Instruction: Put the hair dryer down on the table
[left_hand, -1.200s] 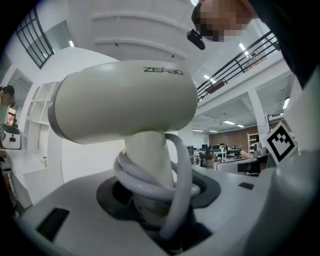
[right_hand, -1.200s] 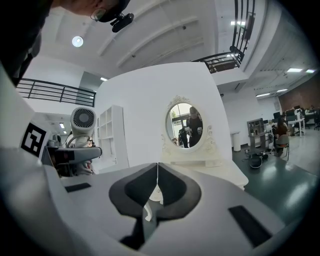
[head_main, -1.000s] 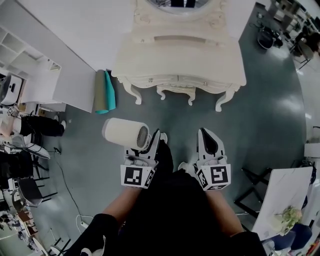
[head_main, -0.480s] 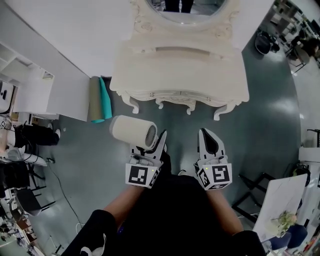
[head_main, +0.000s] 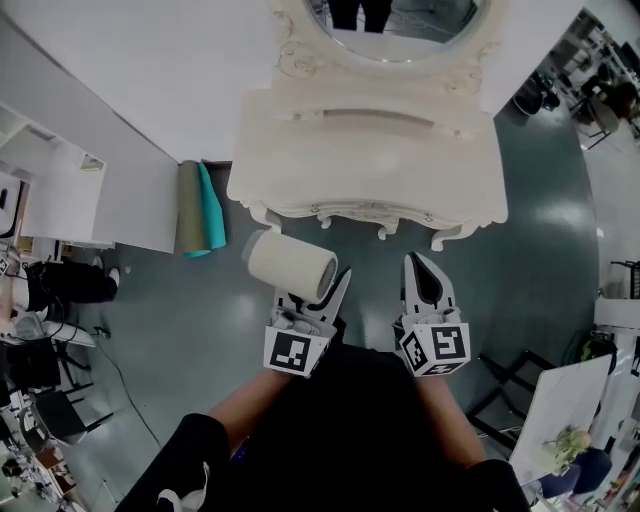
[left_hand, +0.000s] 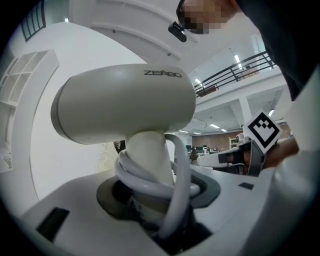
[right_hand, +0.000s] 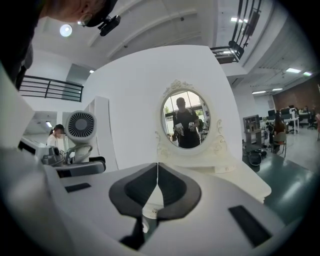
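Note:
A cream hair dryer (head_main: 290, 265) with its cord coiled round the handle (left_hand: 150, 175) is held upright in my left gripper (head_main: 318, 298), which is shut on the handle. The dryer hangs over the floor, just in front of the cream dressing table (head_main: 370, 160). In the left gripper view the barrel (left_hand: 125, 105) fills the upper frame, above the left gripper (left_hand: 155, 220). My right gripper (head_main: 420, 262) is beside it, shut and empty, its tips touching. From the right gripper (right_hand: 157, 187) I see the dryer's rear grille (right_hand: 81, 127) at left and the table (right_hand: 240, 175) ahead.
An oval mirror (head_main: 400, 15) stands on the dressing table's back. Two rolled mats (head_main: 200, 208) lean by a white partition (head_main: 100, 190) at left. A dark folding stool (head_main: 510, 370) and a white table with flowers (head_main: 560, 420) are at lower right.
Both grippers and the dryer have moved forward toward the dressing table's front edge. The grip on the handle is unchanged, and the right gripper stays shut.

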